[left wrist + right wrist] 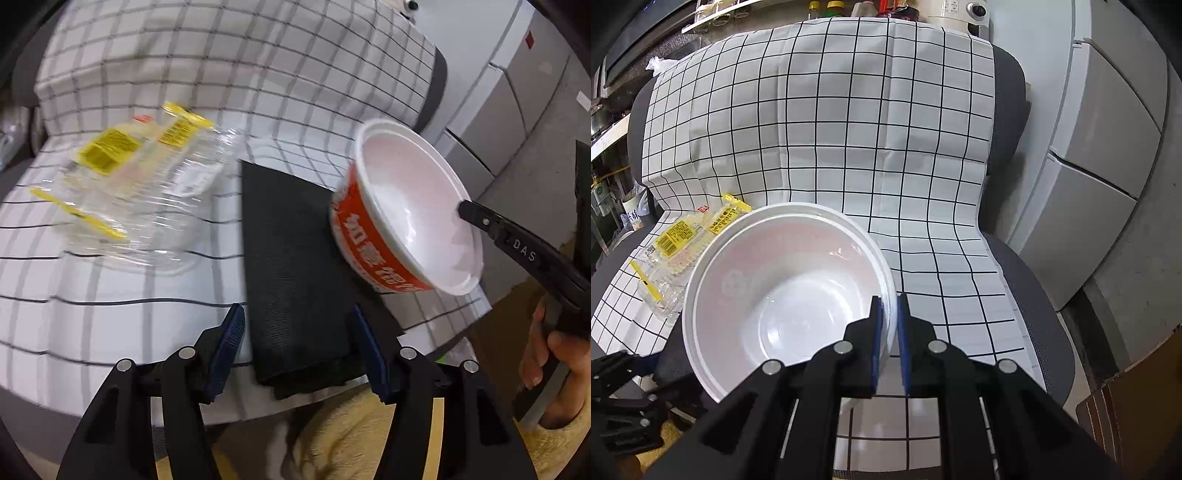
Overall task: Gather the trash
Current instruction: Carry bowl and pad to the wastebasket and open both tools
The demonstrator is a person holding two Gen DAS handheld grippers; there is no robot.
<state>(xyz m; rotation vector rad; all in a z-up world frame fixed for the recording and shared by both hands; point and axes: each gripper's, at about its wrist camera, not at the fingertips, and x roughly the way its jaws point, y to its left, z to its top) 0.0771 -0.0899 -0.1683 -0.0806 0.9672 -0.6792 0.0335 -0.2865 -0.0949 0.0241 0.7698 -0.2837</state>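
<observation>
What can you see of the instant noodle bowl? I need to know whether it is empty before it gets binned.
The instant noodle bowl is a round disposable tub, plastic or foam by its look, white inside with a faint pink tint and no food visible. Its outer wall carries an orange band with white characters. It is lifted clear of the checked cloth and tilted, with its opening facing both cameras. The right gripper pinches its rim, one of the fingers inside and the other outside. Nothing else touches it.

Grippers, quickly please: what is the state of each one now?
Left gripper: open, holding nothing.
Right gripper: closed on the rim of the white bowl.
</observation>
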